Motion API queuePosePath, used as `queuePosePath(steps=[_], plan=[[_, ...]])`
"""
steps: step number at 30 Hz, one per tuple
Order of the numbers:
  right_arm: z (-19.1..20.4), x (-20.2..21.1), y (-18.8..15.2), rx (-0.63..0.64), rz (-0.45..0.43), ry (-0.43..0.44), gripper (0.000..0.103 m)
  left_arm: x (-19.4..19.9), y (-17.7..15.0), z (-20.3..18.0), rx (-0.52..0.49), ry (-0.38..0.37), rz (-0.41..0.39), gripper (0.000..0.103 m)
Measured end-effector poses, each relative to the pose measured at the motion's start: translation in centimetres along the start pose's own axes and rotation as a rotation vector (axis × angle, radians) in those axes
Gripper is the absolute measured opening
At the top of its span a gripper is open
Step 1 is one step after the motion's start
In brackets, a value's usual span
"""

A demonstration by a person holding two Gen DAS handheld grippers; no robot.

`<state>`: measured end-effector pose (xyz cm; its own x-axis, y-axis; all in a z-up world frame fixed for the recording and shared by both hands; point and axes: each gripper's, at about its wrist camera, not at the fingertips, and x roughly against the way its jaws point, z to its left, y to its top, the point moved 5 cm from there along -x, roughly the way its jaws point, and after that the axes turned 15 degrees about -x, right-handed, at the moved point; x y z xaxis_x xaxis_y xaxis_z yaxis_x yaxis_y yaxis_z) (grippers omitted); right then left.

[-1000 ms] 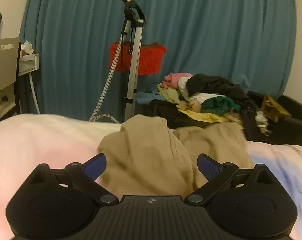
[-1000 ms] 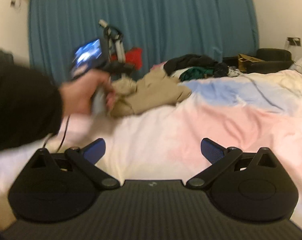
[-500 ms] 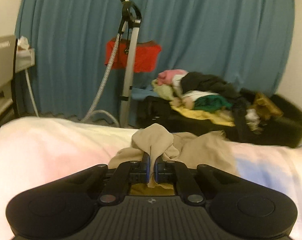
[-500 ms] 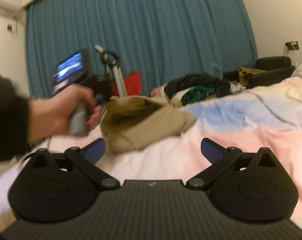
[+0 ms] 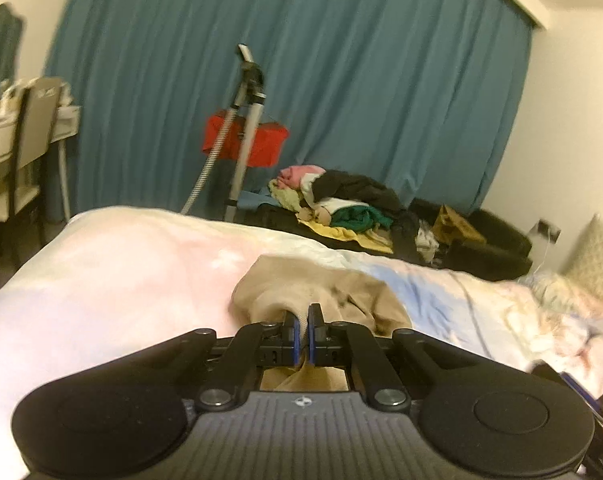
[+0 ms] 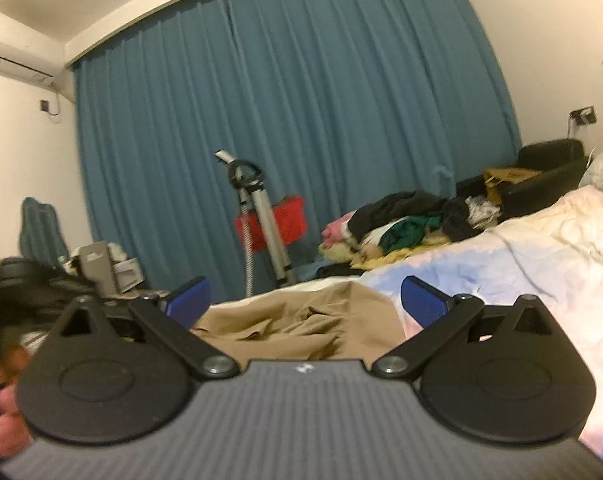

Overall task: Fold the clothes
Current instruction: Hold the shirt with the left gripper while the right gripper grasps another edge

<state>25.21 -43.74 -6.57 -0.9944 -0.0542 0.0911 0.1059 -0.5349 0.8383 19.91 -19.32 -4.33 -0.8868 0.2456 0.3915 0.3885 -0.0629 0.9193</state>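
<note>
A tan garment lies bunched on the pink, white and blue bed cover. My left gripper is shut on a fold of it and holds the cloth pulled toward the camera. In the right wrist view the same tan garment lies crumpled right in front of my right gripper, whose blue pads are wide apart and empty, just above the cloth. The hand holding the left gripper shows blurred at the left edge of the right wrist view.
A pile of mixed clothes lies on a dark sofa behind the bed. A garment steamer pole and a red item stand before the blue curtain. A desk and chair stand at far left. A pillow lies at right.
My left gripper closed on the tan garment and has drawn it nearer across the bed. My right gripper has moved up to the garment, still open.
</note>
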Motion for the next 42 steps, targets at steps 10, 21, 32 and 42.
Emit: queuePosePath(steps=[10, 21, 32, 42], plan=[[0.6, 3.4, -2.4, -0.061, 0.218, 0.006, 0.096, 14.9, -9.2, 5.7, 0.121, 0.074, 0.14, 0.005], [-3.3, -1.3, -8.2, -0.072, 0.371, -0.17, 0.087, 13.7, -12.3, 5.1, 0.236, 0.085, 0.278, 0.048], [-8.3, -11.9, -10.3, -0.001, 0.368, -0.266, 0.069, 4.8, -12.8, 9.1, 0.25, 0.127, 0.351, 0.041], [-1.9, -7.3, -0.3, 0.106, 0.11, -0.131, 0.015, 7.7, -8.9, 12.2, 0.328, 0.061, 0.105, 0.008]])
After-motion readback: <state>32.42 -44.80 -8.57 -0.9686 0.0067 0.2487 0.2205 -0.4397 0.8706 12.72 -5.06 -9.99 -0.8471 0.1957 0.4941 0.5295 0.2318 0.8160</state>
